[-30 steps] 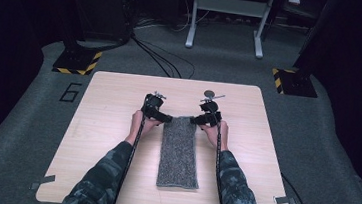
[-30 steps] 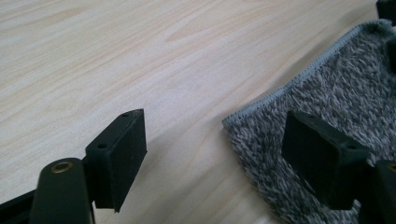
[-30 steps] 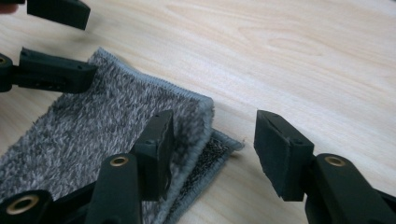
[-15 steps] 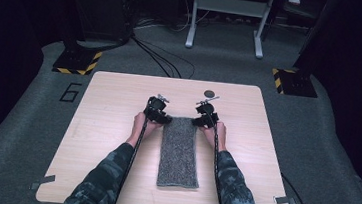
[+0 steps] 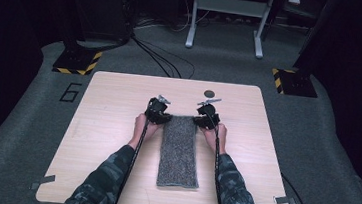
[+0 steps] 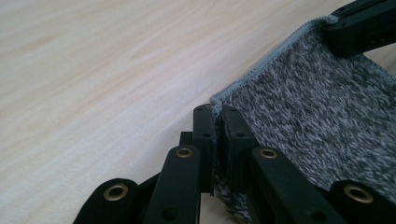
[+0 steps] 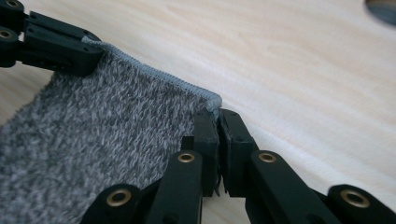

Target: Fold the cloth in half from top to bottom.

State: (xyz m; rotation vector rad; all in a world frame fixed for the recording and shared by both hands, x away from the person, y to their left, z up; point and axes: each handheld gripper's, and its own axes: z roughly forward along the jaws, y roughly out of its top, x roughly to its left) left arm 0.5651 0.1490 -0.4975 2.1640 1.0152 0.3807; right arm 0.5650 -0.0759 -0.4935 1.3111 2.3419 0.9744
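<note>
Grey towel (image 5: 180,149) lengthwise away from person, far corners pinched by left gripper (image 5: 160,116), right gripper (image 5: 205,120)

Grey towel (image 5: 179,152) on wooden table (image 5: 111,125)

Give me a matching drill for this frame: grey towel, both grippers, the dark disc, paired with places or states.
Things:
1. left gripper
2. right gripper
3. long grey fuzzy towel
4. small dark round disc

Places or states:
A. lies lengthwise on the light wooden table
B. shut on the towel's far right corner
C. sits alone near the table's far edge
D. shut on the towel's far left corner

Pairs: 1-D, 2-B, 3-A, 4-C
</note>
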